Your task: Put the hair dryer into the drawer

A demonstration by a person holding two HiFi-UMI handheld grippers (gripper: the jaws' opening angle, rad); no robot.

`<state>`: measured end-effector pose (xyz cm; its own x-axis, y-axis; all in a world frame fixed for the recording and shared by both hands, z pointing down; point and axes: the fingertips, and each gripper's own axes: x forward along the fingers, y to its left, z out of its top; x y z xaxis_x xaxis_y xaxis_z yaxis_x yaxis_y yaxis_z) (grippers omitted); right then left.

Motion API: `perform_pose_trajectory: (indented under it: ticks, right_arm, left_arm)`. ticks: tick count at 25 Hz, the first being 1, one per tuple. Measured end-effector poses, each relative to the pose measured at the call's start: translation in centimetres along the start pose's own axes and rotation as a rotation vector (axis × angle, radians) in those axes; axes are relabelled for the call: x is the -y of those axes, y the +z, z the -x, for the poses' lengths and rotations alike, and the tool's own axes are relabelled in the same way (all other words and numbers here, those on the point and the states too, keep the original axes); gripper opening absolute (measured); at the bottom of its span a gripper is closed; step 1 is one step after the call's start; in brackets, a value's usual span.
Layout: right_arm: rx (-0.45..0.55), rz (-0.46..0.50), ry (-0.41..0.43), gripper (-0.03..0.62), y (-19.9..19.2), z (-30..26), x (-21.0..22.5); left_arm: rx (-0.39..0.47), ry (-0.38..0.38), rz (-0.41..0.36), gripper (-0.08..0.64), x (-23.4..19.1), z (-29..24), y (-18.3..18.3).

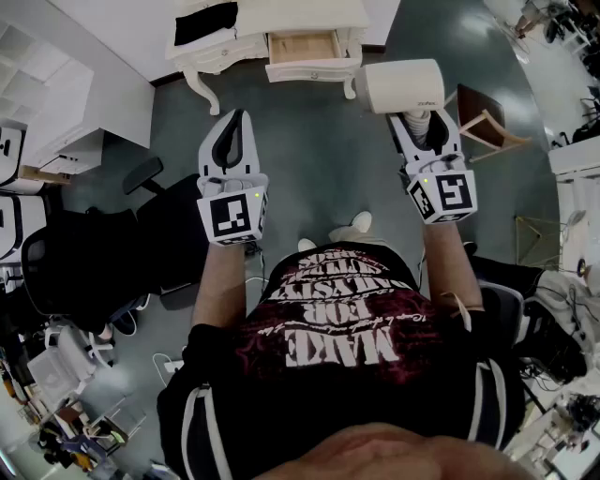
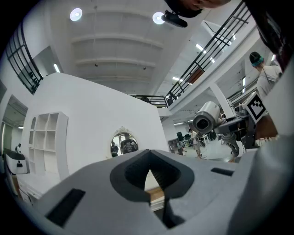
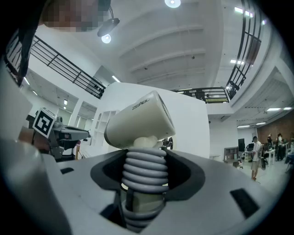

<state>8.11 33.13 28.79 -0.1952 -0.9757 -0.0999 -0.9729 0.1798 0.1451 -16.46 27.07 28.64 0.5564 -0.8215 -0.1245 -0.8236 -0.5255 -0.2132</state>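
Note:
A white hair dryer [image 1: 403,86] stands up out of my right gripper [image 1: 427,127], which is shut on its handle; a grey cord [image 3: 144,167] is coiled round that handle between the jaws. In the right gripper view the dryer's barrel [image 3: 138,121] lies tilted just above the jaws of the right gripper [image 3: 144,179]. My left gripper [image 1: 233,122] is held level beside it, shut with nothing in it, its tips meeting in the left gripper view [image 2: 149,167]. Ahead, the open wooden drawer [image 1: 300,47] of a white dressing table [image 1: 309,14] shows no contents. The hair dryer [image 2: 206,120] also shows at the right of the left gripper view.
A black office chair [image 1: 84,262] stands at my left and a wooden stool [image 1: 483,117] at my right. White shelves [image 1: 56,84] line the left wall. A dark cloth [image 1: 206,23] lies on the table top. Bare grey floor [image 1: 319,141] separates me from the table.

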Motion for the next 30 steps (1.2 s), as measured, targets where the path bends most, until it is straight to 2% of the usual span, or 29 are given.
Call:
perform_pose_trajectory:
  ticks: [6, 11, 20, 30]
  right_arm:
    - [0.002, -0.004, 0.004, 0.241, 0.6, -0.1, -1.3]
    - [0.009, -0.005, 0.005, 0.241, 2.4, 2.9, -3.2]
    - [-0.009, -0.017, 0.02, 0.241, 1.5, 0.2, -2.7]
    - [0.005, -0.033, -0.003, 0.241, 0.9, -0.9, -2.6]
  left_arm:
    - [0.003, -0.01, 0.005, 0.003, -0.6, 1.0, 0.3]
    - [0.027, -0.016, 0.019, 0.003, -0.1, 4.7, 2.4]
    - [0.018, -0.03, 0.02, 0.003, -1.2, 2.2, 0.4]
    - [0.007, -0.055, 0.031, 0.003, -2.1, 1.1, -1.3]
